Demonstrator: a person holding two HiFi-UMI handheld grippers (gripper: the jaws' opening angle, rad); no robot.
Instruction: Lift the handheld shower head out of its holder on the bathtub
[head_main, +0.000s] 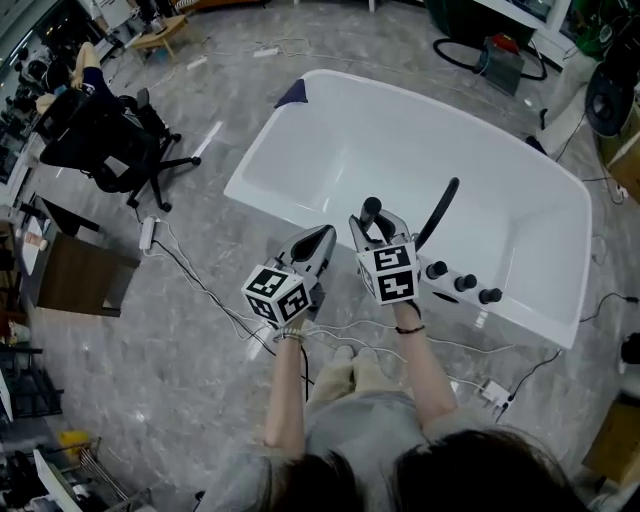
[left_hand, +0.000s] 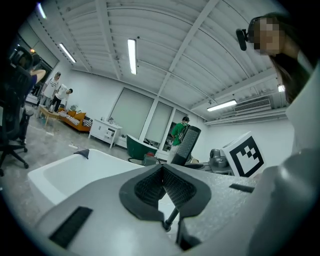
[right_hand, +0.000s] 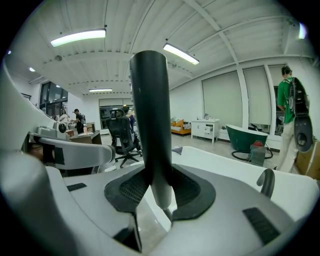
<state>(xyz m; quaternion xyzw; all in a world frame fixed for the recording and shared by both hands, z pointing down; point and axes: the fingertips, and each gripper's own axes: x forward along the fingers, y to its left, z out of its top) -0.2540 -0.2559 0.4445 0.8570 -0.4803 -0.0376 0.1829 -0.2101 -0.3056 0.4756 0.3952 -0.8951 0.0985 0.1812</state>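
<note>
1. Two grippers are up side by side over the near rim of the white bathtub (head_main: 330, 140).
2. Right gripper (head_main: 378, 225): jaws clamped on the dark handle of the shower head (right_hand: 150, 125). It stands upright between the pads, and its pale lower end pokes out free beneath them.
3. Left gripper (head_main: 322, 238): jaws pressed together, nothing in them, parked just left of its partner.
4. Three black knobs (head_main: 465, 283) sit in a row on the tub rim, just right of the right gripper.
5. Black office chair (head_main: 120, 150) stands well off to the left on the grey floor.
</note>
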